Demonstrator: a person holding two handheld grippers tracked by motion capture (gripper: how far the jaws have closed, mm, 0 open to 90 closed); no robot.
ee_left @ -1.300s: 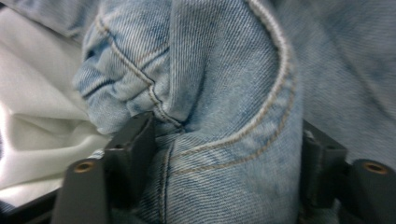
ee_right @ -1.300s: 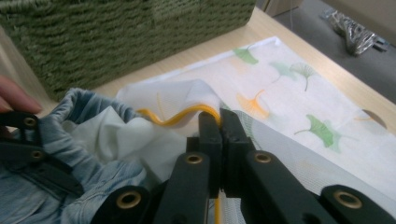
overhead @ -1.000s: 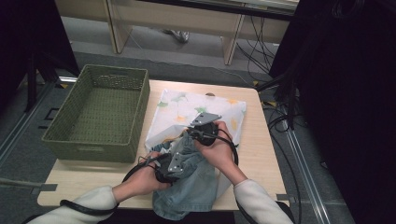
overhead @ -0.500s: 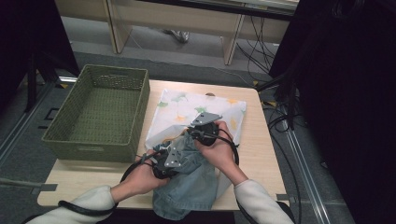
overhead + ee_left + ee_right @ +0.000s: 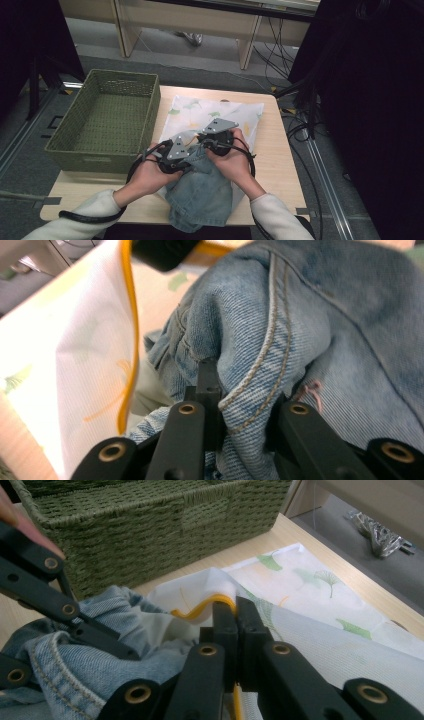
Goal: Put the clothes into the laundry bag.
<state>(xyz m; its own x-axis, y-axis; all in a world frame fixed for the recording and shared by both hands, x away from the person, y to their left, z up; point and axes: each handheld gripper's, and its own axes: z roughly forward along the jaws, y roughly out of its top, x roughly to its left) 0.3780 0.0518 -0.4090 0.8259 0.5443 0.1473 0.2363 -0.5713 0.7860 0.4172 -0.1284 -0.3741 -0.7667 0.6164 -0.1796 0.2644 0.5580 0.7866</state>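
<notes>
Now that your left tongs (image 5: 239,405) have just closed on the faded blue denim garment (image 5: 310,335), lifting it, your right tongs (image 5: 235,611) pinch shut the white leaf-printed mesh bag's (image 5: 320,630) yellow rim, probably for stuffing.

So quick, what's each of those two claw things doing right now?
Left gripper: its jaws have just been closing and are shut on the jeans.
Right gripper: shut on the bag's yellow rim.
</notes>
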